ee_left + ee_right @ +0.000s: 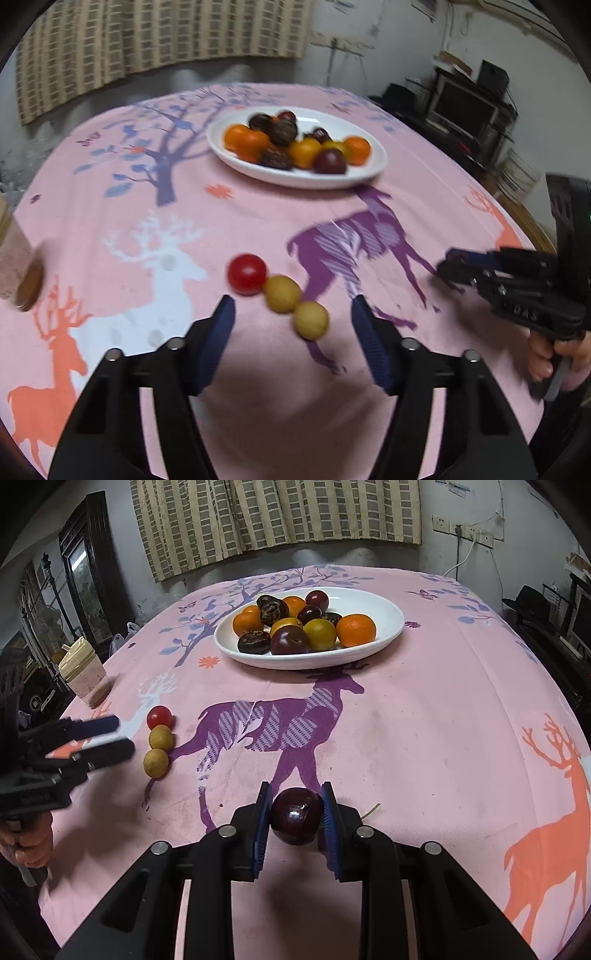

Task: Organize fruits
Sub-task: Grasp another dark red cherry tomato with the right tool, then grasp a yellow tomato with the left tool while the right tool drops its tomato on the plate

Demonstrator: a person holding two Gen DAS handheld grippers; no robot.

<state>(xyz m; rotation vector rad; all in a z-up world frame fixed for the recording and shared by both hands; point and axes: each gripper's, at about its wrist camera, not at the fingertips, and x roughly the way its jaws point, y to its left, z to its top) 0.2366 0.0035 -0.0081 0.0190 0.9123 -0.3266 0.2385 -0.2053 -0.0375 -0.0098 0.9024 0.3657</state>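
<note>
A red cherry tomato (246,274) and two tan round fruits (282,294) (311,319) lie in a touching row on the pink deer-print tablecloth (258,229). My left gripper (291,301) is open just short of that row, its blue pads touching no fruit; in the right wrist view it (125,736) sits left of the row (160,738). My right gripper (296,788) is shut on a dark purple plum (297,818) low over the cloth. A white oval plate (388,605) at the far middle holds oranges, dark plums, yellow fruit and wrinkled dark fruit.
A lidded plastic cup (83,675) stands at the table's left edge. A person's hand (543,354) holds the right gripper's handle (528,295) at the right. Dark furniture with a screen (465,107) stands beyond the table's right edge, a checked curtain (277,513) behind.
</note>
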